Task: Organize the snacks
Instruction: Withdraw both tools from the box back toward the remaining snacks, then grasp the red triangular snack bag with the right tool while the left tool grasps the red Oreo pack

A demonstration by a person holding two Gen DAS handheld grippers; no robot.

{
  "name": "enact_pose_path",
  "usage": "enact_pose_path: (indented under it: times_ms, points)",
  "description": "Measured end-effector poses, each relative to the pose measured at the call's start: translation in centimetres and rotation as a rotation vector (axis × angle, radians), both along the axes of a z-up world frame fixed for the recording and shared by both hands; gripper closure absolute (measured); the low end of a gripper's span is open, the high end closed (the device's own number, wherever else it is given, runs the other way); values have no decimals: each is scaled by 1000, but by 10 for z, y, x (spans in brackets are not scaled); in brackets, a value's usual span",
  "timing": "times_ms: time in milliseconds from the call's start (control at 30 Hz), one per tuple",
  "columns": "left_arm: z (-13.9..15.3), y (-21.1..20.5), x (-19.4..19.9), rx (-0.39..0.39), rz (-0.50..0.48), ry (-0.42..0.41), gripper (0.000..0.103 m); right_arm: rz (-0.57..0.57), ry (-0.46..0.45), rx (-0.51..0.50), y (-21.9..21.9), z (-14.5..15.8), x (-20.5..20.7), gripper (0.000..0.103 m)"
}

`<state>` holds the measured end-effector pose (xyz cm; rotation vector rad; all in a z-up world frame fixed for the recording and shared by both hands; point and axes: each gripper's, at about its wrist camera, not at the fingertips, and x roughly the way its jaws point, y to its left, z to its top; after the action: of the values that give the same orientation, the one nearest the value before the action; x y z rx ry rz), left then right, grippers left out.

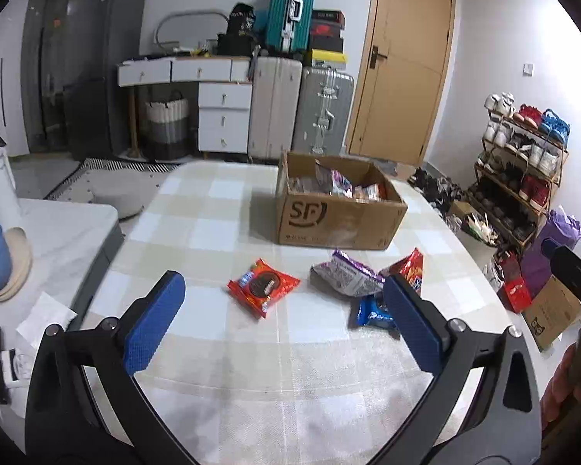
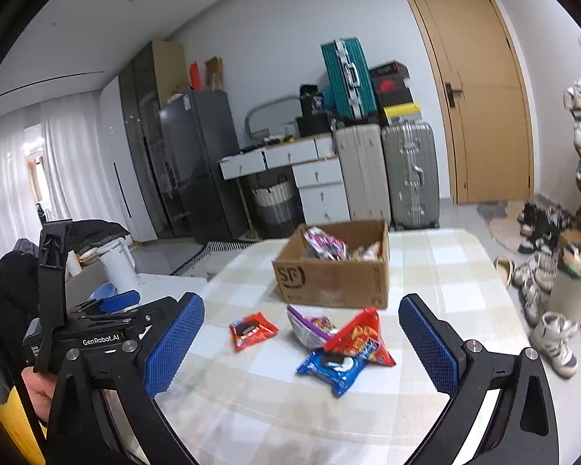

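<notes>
On the checked table (image 1: 220, 232) | left gripper (image 1: 282, 310) wide open, holding nothing | right gripper (image 2: 302, 345) wide open too | four snack packs lie loose at 6 o'clock of the cardboard box (image 1: 337, 217) | more snacks inside box

A teal suitcase (image 1: 288, 9) stood top center atop 2 upright suitcases, cream (image 1: 275, 108) and silver (image 1: 323, 110). A tan door (image 1: 403, 62) filled the upper right; a shoe rack (image 1: 523, 162) lined the right edge.

near tablecloth (image 1: 220, 348) bare | snack packets (image 1: 348, 275) ahead | cardboard box (image 1: 337, 217) behind, apparently part-filled
</notes>
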<state>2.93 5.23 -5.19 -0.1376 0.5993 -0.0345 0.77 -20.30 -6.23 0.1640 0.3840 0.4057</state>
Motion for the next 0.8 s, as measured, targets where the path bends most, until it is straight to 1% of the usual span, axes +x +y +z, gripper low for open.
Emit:
enact_pose_path:
  times_ms: [67, 300, 500, 667, 800]
  points:
    - [-12, -7, 15, -2, -18, 24, 1, -5, 23, -1, -3, -11, 11, 1]
    - [-56, -27, 65, 31, -55, 111, 1, -9, 119, -17, -9, -48, 57, 1]
    - [-91, -24, 109, -1, -51, 202, 1, 14, 208, -20, -10, -81, 99, 1]
    - [-107, -27, 136, 23, -61, 232, 1, 37, 269, -20, -6, -102, 136, 1]
    - [-120, -13, 155, 19, -19, 257, 1, 47, 311, -16, -3, -116, 162, 2]
